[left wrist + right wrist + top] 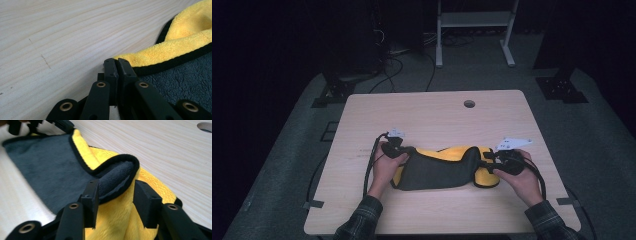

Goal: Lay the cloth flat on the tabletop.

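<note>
Left gripper (115,61) fingers (110,72) pressed together, pinching corner of plush yellow-and-grey microfibre towel with black hem (185,47), likely anchoring it; right gripper (116,190) fingers (146,202) spread astride rolled hem, free to regrasp, above pale wooden surface (62,37).

Towel (439,170) yellow w/ dark grey reverse, black trim; pale wood-grain table (432,112); plaid sleeves (362,225), prob. green-grey.

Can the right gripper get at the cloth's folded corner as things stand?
Probably yes. The right gripper has its jaws open around the cloth's folded grey corner, with nothing between them but the fabric; closing should catch it.
</note>
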Demonstrator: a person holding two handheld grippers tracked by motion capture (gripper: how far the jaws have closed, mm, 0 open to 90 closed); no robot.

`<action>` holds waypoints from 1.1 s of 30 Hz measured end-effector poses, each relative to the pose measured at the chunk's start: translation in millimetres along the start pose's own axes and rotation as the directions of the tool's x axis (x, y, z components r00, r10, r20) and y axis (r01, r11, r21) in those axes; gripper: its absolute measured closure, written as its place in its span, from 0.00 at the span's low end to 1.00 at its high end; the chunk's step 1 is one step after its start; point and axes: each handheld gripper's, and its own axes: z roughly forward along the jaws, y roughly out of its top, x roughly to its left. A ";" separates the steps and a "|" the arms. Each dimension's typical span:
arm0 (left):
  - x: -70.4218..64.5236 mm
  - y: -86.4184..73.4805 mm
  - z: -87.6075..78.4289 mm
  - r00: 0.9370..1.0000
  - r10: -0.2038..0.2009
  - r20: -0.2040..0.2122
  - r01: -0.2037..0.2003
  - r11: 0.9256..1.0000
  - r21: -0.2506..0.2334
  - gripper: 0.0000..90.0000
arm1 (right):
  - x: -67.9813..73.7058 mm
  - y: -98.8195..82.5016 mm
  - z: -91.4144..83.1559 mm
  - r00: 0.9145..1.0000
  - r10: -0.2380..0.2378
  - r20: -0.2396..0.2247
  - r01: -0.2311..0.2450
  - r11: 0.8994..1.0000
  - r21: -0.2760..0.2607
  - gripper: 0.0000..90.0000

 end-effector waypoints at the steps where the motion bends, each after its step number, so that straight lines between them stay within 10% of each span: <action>1: -0.6 -0.6 -0.1 1.000 -0.005 0.001 0.005 1.000 0.001 0.96 | 1.0 -1.2 -4.2 1.000 0.001 0.000 -0.001 1.000 -0.011 0.59; 7: -3.6 1.7 -7.2 0.999 0.029 0.021 -0.028 0.999 -0.018 0.64 | 10.8 -19.1 -29.8 1.000 0.021 -0.009 -0.021 0.999 -0.030 0.58; 15: -6.9 -1.0 -10.7 0.988 0.152 -0.026 -0.150 0.987 0.055 0.52 | 18.8 -36.7 -39.5 1.000 0.022 -0.006 -0.022 1.000 -0.004 0.57; 21: -12.3 7.0 -3.6 0.959 0.282 -0.032 -0.279 0.958 0.068 0.49 | 28.6 -41.1 -34.5 1.000 0.002 -0.013 -0.001 1.000 0.029 0.55; 27: -12.9 14.8 9.2 0.963 0.271 0.008 -0.270 0.960 0.073 0.54 | 29.4 -43.2 -31.8 1.000 0.004 -0.003 -0.004 1.000 0.030 0.56; 33: -9.7 16.0 11.7 0.979 0.199 0.046 -0.203 0.975 0.094 0.83 | 36.7 -45.0 -28.2 1.000 -0.018 0.003 0.017 0.999 0.044 0.55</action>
